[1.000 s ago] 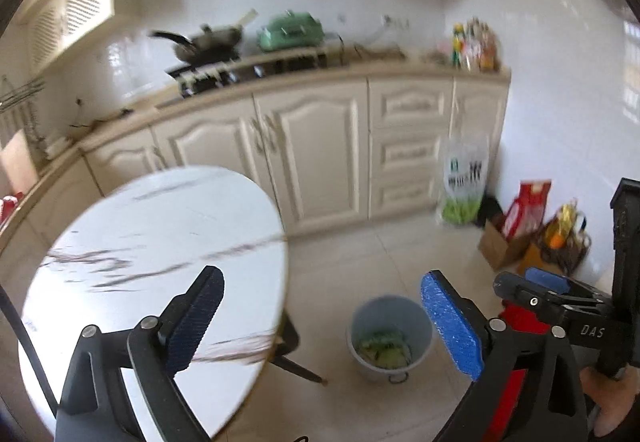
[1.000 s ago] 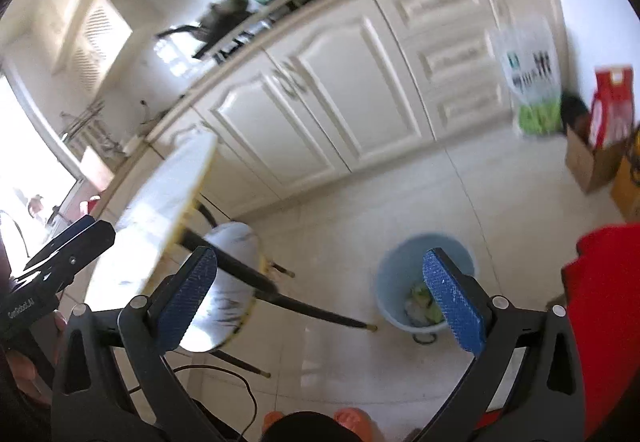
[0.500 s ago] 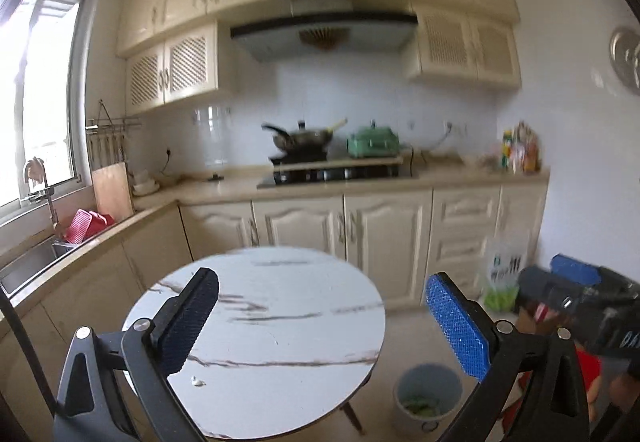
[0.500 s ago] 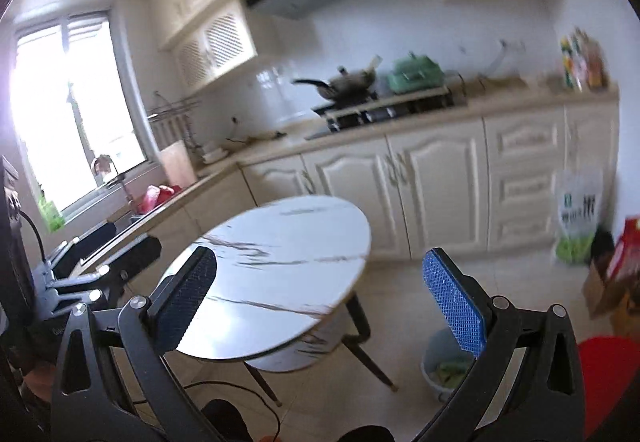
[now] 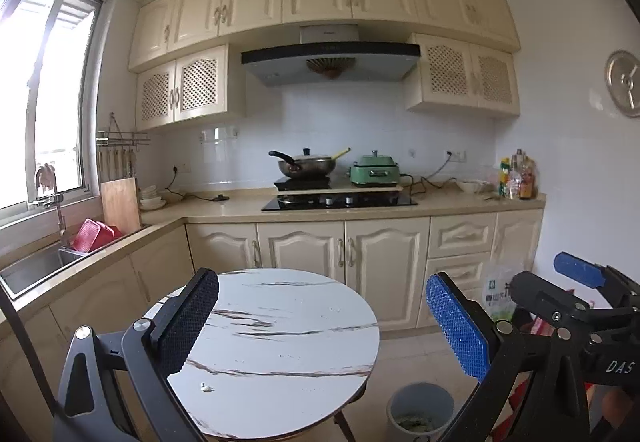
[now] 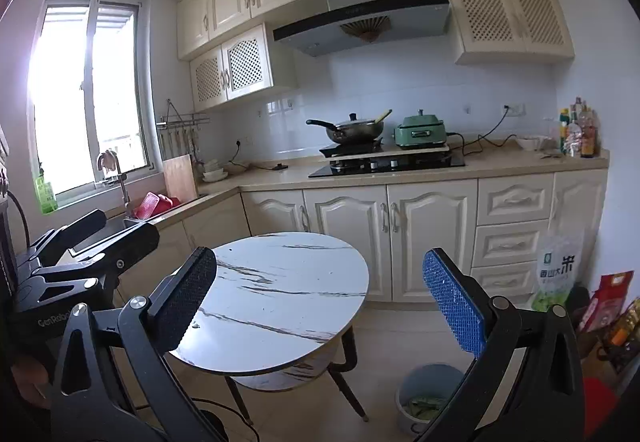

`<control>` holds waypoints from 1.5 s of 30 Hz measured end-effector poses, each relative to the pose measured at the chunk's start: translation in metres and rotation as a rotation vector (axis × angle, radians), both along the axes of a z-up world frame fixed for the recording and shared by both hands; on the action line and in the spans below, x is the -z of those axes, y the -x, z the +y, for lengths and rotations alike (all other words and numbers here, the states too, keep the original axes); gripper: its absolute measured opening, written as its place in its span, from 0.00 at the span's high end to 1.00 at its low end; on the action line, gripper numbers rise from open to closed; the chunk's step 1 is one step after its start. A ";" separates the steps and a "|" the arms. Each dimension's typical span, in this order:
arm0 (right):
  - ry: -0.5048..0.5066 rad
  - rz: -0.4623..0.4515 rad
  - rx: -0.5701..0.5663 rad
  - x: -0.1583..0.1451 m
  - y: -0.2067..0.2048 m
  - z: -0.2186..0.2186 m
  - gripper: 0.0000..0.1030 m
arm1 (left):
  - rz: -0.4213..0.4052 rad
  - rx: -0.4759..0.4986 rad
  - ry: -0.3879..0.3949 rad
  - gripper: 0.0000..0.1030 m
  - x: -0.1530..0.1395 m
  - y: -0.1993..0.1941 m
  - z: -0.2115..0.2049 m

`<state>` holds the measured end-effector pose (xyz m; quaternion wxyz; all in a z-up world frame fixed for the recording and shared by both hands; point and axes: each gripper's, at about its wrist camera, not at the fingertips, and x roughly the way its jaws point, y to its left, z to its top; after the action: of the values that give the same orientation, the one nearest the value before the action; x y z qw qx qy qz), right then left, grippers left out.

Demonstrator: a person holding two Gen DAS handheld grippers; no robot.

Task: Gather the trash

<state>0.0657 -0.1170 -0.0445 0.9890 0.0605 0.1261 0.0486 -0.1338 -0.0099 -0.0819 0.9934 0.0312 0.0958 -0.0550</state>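
Note:
A round white marble-pattern table (image 5: 280,334) (image 6: 288,290) stands in front of me. A small pale scrap (image 5: 206,387) lies near its front left edge; in the right wrist view a tiny scrap (image 6: 195,326) shows beside the left finger. A grey-blue bin (image 5: 420,412) (image 6: 430,394) with greenish waste inside sits on the floor to the right of the table. My left gripper (image 5: 320,326) is open and empty, held above the table's near edge. My right gripper (image 6: 320,302) is open and empty too, level with the table.
Cream kitchen cabinets (image 5: 360,258) and a counter with hob, pan (image 5: 306,163) and green cooker (image 5: 375,170) run behind the table. A sink (image 5: 32,270) lies at the left. Bags (image 6: 556,270) and boxes crowd the floor at the right wall.
Both grippers have tilted up from looking down at the floor and bin to a level view of the table and kitchen. Both stayed open and empty.

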 end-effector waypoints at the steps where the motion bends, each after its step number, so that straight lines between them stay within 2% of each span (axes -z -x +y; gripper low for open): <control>1: -0.002 0.000 0.000 0.000 0.001 0.000 0.00 | -0.003 0.001 -0.006 0.01 0.001 0.000 0.000; 2: -0.003 0.000 0.000 -0.001 0.003 -0.001 0.00 | 0.001 0.008 -0.012 0.00 0.002 0.001 -0.001; 7: -0.003 0.010 0.011 0.000 0.002 -0.007 0.00 | 0.015 0.020 -0.014 0.00 -0.007 -0.050 -0.001; 8: -0.003 0.011 0.011 0.000 0.002 -0.008 0.00 | 0.022 0.021 -0.014 0.00 -0.006 -0.049 -0.001; 9: -0.004 0.014 0.015 0.001 0.001 -0.009 0.00 | 0.024 0.021 -0.014 0.00 -0.012 -0.067 0.000; 22: -0.038 0.071 0.069 0.018 -0.003 -0.038 0.00 | 0.101 0.074 -0.053 0.00 -0.032 -0.144 -0.009; 35: -0.056 0.082 0.104 0.024 -0.003 -0.059 0.00 | 0.114 0.091 -0.075 0.00 -0.045 -0.179 -0.009; 45: -0.059 0.077 0.109 0.025 0.000 -0.061 0.00 | 0.104 0.094 -0.087 0.01 -0.034 -0.174 -0.009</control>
<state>0.0655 -0.1781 -0.0691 0.9824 0.0981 0.1590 -0.0041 0.0400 -0.0191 -0.0484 0.9812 0.0758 0.1478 -0.0987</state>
